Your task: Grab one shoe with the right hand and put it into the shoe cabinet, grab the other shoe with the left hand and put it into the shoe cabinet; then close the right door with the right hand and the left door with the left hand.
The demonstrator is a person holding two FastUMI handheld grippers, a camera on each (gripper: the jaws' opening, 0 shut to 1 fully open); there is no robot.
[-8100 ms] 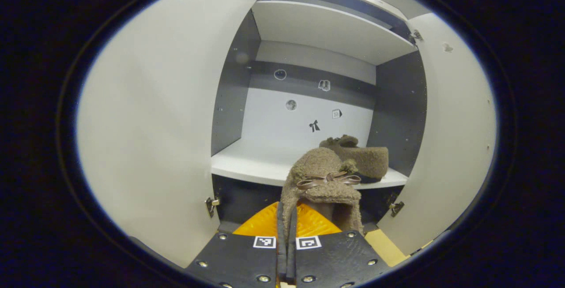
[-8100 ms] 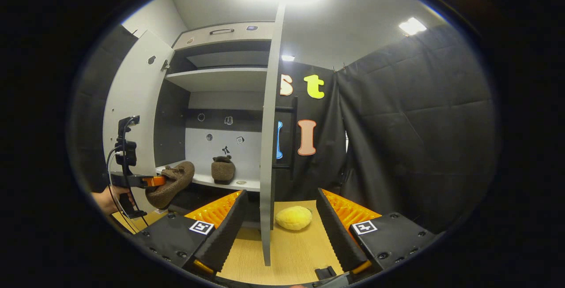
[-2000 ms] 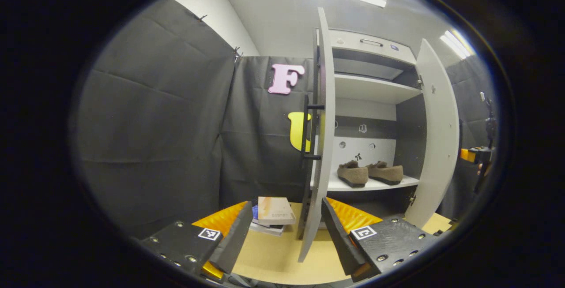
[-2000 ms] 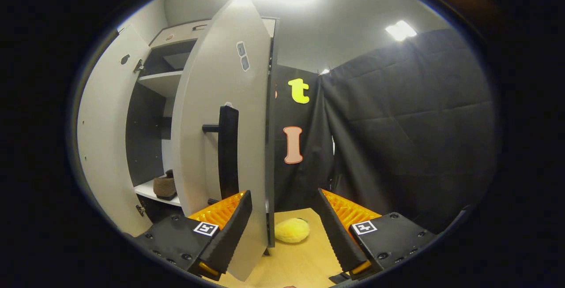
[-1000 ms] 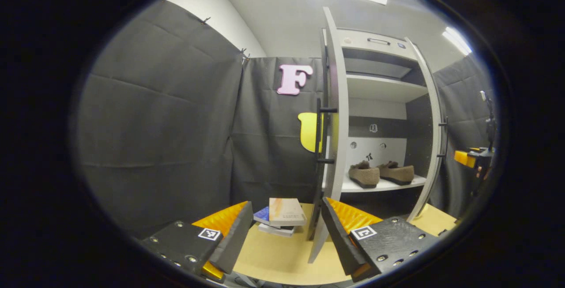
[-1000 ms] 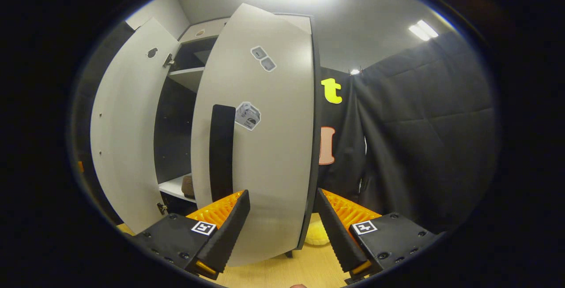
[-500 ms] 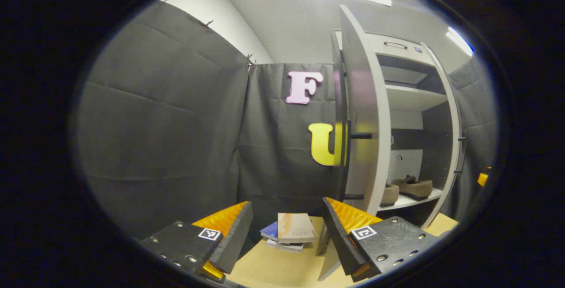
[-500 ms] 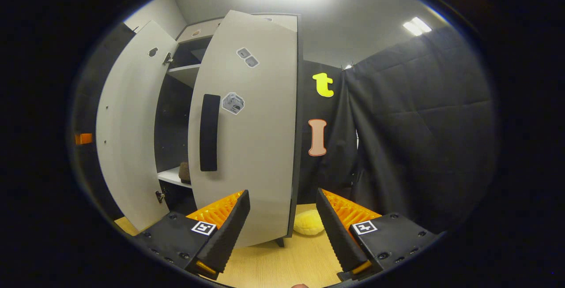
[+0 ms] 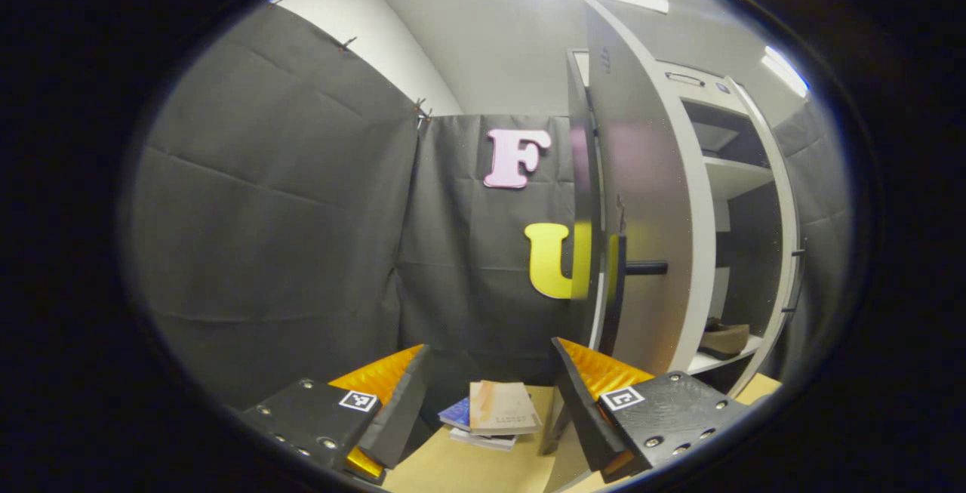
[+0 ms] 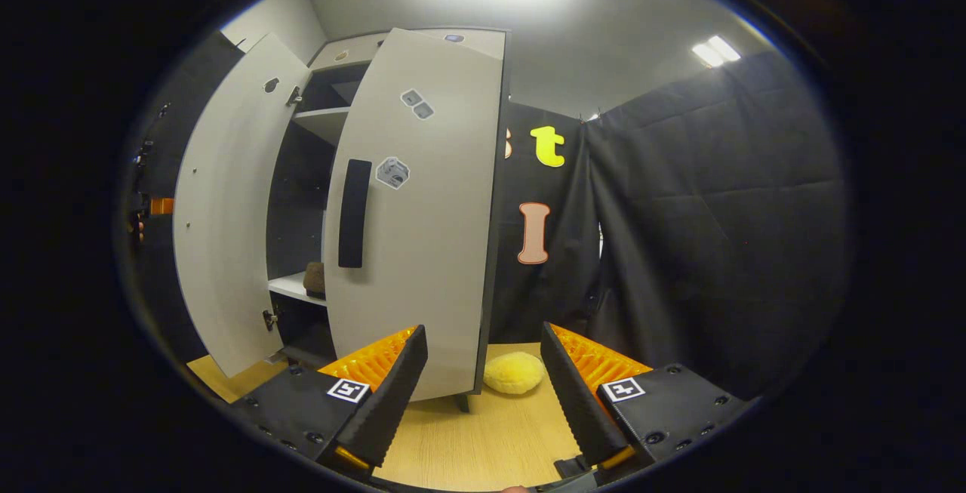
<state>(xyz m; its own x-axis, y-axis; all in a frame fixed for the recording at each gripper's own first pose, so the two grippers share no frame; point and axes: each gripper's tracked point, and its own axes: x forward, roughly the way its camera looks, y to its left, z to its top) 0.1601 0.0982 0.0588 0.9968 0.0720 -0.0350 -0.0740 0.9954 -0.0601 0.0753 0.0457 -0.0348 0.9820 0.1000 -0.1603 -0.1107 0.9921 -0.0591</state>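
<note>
Both brown fuzzy shoes appear to be stowed, as far as the pictures allow a judgement. In the left gripper view one flat brown shoe (image 9: 723,339) lies on the white lower shelf (image 9: 706,362) at the right edge of the frame, and in the right gripper view a small brown piece of a shoe (image 10: 314,279) peeks out on that shelf in the narrow gap between the doors, left of centre. Whether these are the same shoe or the pair cannot be told.

What is left is the doors. In the right gripper view the pale grey right door (image 10: 423,214) with its black bar handle (image 10: 353,212) stands most of the way swung in at centre frame, not yet flush with the tall grey shoe cabinet (image 10: 343,55). The grey left door (image 10: 226,214) hangs wide at the left of that frame; in the left gripper view it stands right of centre, seen at a steep angle.

The right gripper (image 10: 483,376) at the bottom of its view has its jaws spread wide with nothing between them, apart from the door. The left gripper (image 9: 489,391) is likewise spread wide and empty, its right finger (image 9: 581,395) just beside the left door's lower edge; contact cannot be told. A small stack of books (image 9: 494,417) lies on the light wooden floor (image 9: 453,470), and a yellow plush ball (image 10: 513,374) sits near the cabinet's foot.
</note>
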